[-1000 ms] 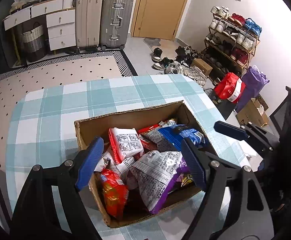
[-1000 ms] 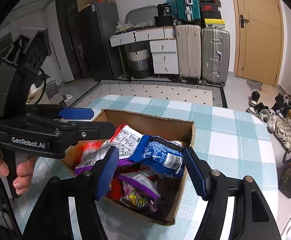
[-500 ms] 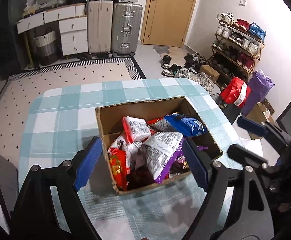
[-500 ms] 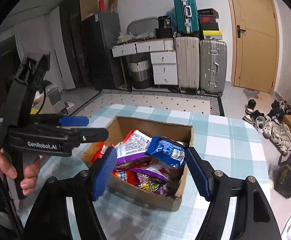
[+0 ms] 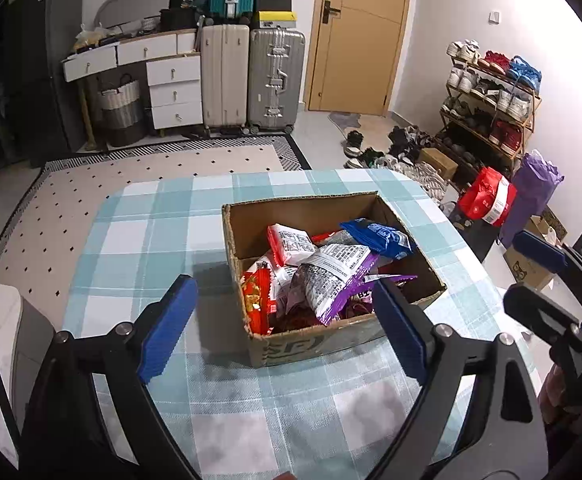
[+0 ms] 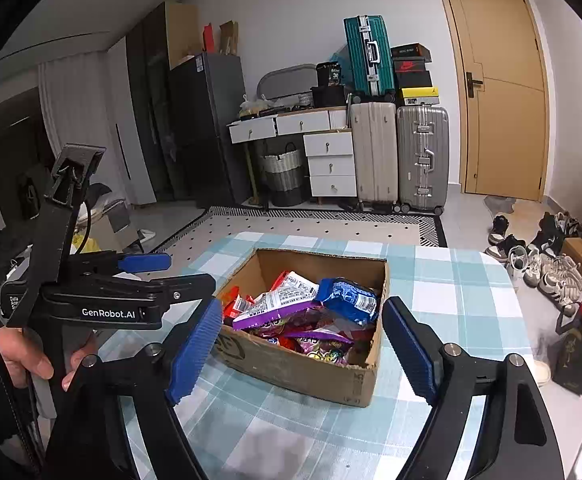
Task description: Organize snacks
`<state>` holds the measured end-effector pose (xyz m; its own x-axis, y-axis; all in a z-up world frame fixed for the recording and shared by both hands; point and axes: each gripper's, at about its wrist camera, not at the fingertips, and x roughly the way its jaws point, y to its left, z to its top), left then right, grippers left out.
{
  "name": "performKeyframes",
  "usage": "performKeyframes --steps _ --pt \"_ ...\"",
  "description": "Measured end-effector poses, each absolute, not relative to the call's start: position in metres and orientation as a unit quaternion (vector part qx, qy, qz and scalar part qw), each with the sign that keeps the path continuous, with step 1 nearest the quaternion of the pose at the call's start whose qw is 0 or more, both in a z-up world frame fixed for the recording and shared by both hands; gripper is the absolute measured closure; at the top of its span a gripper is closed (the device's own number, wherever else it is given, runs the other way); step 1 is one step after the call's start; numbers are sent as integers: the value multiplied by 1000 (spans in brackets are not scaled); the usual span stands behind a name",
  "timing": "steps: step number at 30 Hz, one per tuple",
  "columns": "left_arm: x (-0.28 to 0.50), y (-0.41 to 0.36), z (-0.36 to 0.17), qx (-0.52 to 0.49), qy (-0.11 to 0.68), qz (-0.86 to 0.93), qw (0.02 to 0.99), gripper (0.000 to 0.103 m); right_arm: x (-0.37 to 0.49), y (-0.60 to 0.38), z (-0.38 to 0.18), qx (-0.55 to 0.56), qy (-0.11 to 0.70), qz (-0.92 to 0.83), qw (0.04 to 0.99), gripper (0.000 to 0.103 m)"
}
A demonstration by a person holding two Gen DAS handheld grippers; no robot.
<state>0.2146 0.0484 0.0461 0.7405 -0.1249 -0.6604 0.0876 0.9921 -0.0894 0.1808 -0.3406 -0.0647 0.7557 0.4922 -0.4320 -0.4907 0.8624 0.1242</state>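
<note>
While both claws hang back from it, my box point(image 5: 311, 344) sits ahead and below on the checked cloth point(image 5: 151, 240), open-topped, corrugated card, long axis running away from me; left claw point(image 5: 283, 328) spread and empty, its jaws lately widening; right claw point(image 6: 303, 348) likewise, squarer to the near wall and seemingly nearer; packets heaped inside, crinkled glossy film: white-and-purple bag point(image 5: 331, 276) on top, blue bag point(image 6: 349, 300) toward the right wall, red one point(image 5: 257, 300) at the near-left corner.
</note>
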Motion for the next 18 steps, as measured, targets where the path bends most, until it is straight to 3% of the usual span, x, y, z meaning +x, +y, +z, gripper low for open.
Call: performKeyframes --steps 3,18 --pt "207 50 49 -27 344 -48 937 2 174 -346 -64 13 222 253 942 11" --pt "181 63 23 -46 323 4 945 1 155 -345 -84 1 200 258 945 5"
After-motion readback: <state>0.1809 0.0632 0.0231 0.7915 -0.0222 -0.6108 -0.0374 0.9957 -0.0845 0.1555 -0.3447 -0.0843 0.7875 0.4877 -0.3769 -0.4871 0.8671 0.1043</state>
